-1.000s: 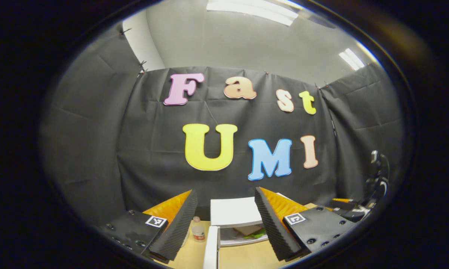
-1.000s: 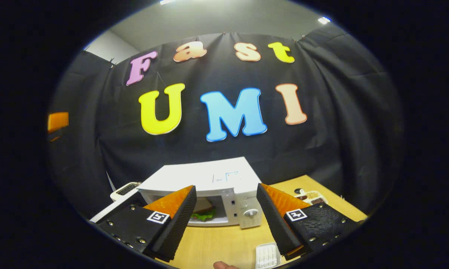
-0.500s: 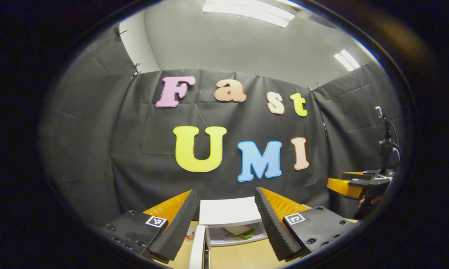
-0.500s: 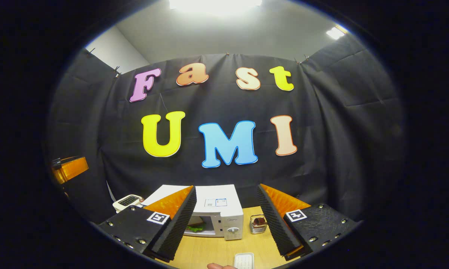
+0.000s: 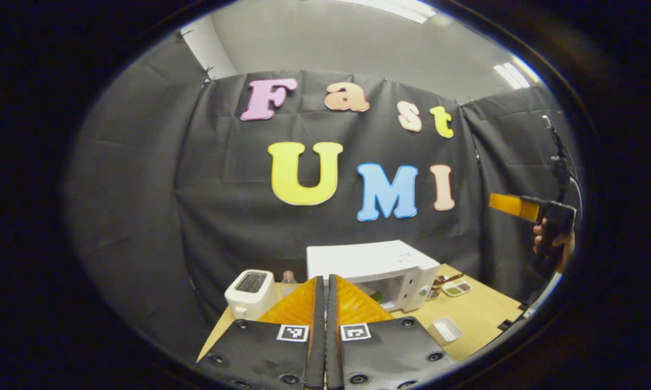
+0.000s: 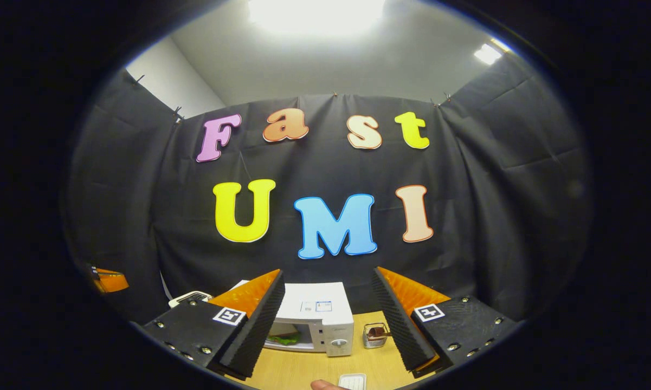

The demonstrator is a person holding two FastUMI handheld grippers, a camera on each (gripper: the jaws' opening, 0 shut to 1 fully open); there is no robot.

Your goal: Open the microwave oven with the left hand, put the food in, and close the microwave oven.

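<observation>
Microwave oven (image 6: 317,319) on the table (image 5: 477,317) is holding the sandwich (image 6: 284,337) inside, door still open, and we're pulling both hands back, left gripper (image 5: 326,303) now clenched empty where it was spread, right gripper (image 6: 328,319) released, so closing remains.

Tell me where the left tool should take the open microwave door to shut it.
Likely the door's free edge, coming from the microwave's left: it stands swung out on that side, mostly hidden behind the right tool's finger. The left tool, being shut, could simply push its outer face.
</observation>
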